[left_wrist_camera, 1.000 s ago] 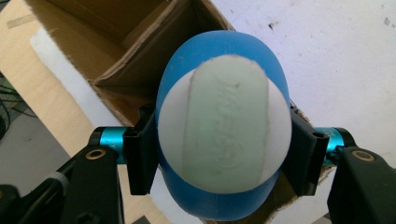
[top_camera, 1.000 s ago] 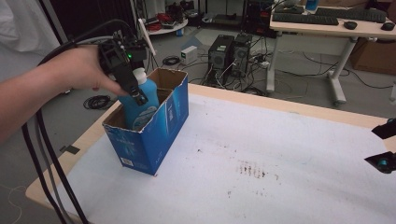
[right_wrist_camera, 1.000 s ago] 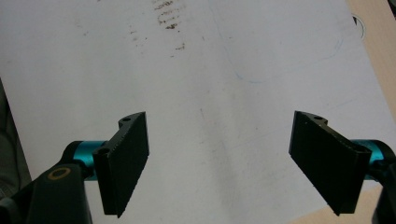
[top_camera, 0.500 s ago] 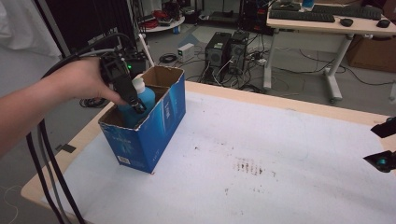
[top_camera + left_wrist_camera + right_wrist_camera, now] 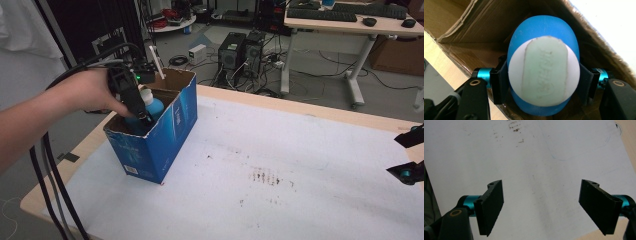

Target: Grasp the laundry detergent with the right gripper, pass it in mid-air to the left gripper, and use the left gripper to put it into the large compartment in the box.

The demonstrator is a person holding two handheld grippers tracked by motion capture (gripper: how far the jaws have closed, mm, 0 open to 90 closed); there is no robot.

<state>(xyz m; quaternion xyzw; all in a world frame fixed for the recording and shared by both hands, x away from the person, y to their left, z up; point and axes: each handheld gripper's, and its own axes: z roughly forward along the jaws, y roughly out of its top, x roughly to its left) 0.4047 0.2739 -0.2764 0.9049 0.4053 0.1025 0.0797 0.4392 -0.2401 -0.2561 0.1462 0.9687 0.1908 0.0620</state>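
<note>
White paper covers the worktop [image 5: 300, 190], stained dark near its middle, and on its left end stands a blue cardboard box [image 5: 160, 145] with its flaps open. Inside the box stands a blue bottle [image 5: 150, 107] with a white cap, upright, its lower part hidden by the near wall; nothing else can be made out in there. The left tongs [image 5: 145, 119] reach down into the box and are clamped on the bottle at its two sides, which the left gripper view shows plainly: bottle [image 5: 543, 75] end-on, a pad pressed on either flank. The right tongs [image 5: 547, 205] hang wide apart over bare paper at the right edge, holding nothing. The bottle looks like smooth, stiff plastic, probably slippery and perhaps weighty if full, so a firm grip across the body just below the shoulder seems safest; the box wall is soft and will likely give if knocked.
</note>
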